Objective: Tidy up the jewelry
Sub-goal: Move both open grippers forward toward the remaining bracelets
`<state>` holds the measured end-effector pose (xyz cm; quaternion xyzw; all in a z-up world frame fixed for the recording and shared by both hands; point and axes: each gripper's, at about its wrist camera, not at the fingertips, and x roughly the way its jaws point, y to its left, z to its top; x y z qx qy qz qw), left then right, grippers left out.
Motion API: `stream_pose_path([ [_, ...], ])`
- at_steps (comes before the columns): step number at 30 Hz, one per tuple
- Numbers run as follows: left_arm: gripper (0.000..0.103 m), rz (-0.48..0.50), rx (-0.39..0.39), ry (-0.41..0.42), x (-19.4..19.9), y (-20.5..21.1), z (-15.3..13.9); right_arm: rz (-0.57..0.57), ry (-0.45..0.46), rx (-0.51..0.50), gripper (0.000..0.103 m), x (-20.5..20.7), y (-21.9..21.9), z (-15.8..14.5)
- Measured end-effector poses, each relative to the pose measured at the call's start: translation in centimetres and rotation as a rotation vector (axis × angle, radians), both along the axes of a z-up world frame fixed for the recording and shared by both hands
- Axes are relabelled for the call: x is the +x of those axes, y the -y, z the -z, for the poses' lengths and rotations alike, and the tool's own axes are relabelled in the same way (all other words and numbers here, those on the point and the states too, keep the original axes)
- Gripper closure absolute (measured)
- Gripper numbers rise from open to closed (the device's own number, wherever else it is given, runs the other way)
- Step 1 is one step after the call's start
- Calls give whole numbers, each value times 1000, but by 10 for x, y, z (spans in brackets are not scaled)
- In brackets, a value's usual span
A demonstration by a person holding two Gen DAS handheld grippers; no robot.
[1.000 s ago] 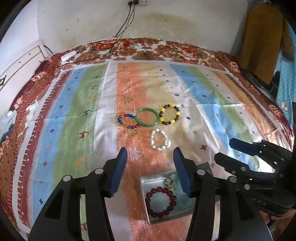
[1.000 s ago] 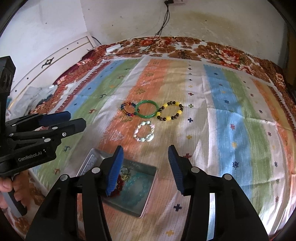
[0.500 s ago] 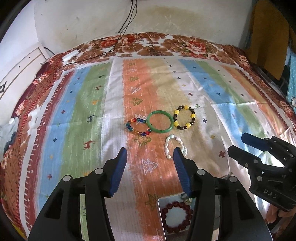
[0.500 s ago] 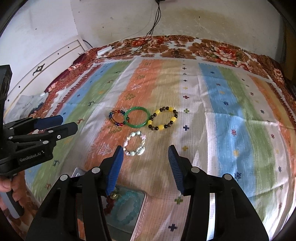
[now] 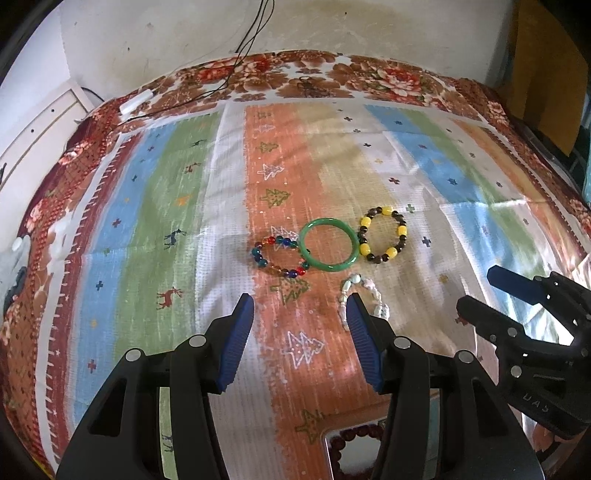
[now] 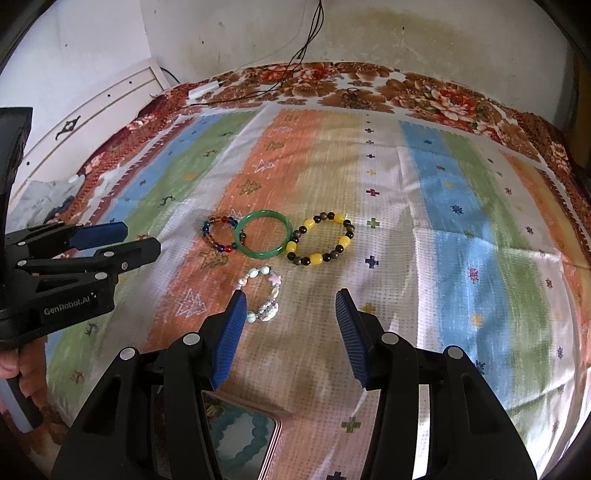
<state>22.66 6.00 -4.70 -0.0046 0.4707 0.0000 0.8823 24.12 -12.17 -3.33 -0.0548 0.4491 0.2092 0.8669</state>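
Several bracelets lie on the striped cloth: a multicoloured bead bracelet (image 5: 279, 256) (image 6: 218, 233), a green bangle (image 5: 328, 249) (image 6: 263, 233), a yellow-and-brown bead bracelet (image 5: 383, 234) (image 6: 321, 239) and a pale shell bracelet (image 5: 364, 301) (image 6: 264, 293). A metal tin (image 5: 327, 456) (image 6: 271, 443) at the bottom edge holds a dark red bead bracelet (image 5: 356, 434) and a teal one (image 6: 236, 437). My left gripper (image 5: 301, 341) is open and empty, its right finger over the shell bracelet's edge. My right gripper (image 6: 290, 338) is open and empty, just right of that bracelet.
The striped cloth (image 5: 184, 229) covers a bed with a floral blanket (image 5: 369, 77) at its far side. Black cables (image 5: 255, 33) and a white charger (image 5: 136, 101) lie near the wall. A white headboard (image 6: 92, 114) stands on the left. A hand (image 6: 14, 363) holds the left gripper.
Both grippers have moved forward and down toward the bracelets. The tin has slid to the bottom edge of both views. The jaws kept the same width.
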Motion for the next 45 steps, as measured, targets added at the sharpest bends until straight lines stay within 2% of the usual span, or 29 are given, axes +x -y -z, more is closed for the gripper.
stream_pose_path([
  [10,48,-11,-5,-19,16,-5,6,-29,-26,-29,53,18,-13,11],
  [18,48,-18,-4,-52,35,-10,21,-30,-104,-28,53,35,-19,28],
  [33,48,-73,19,-93,71,-23,48,-41,-184,-57,53,57,-32,55],
  [37,48,-83,-15,-106,82,-27,51,-73,-209,-72,53,61,-39,63],
  [45,49,-99,-15,-142,93,-35,68,-97,-235,-114,53,73,-47,74],
])
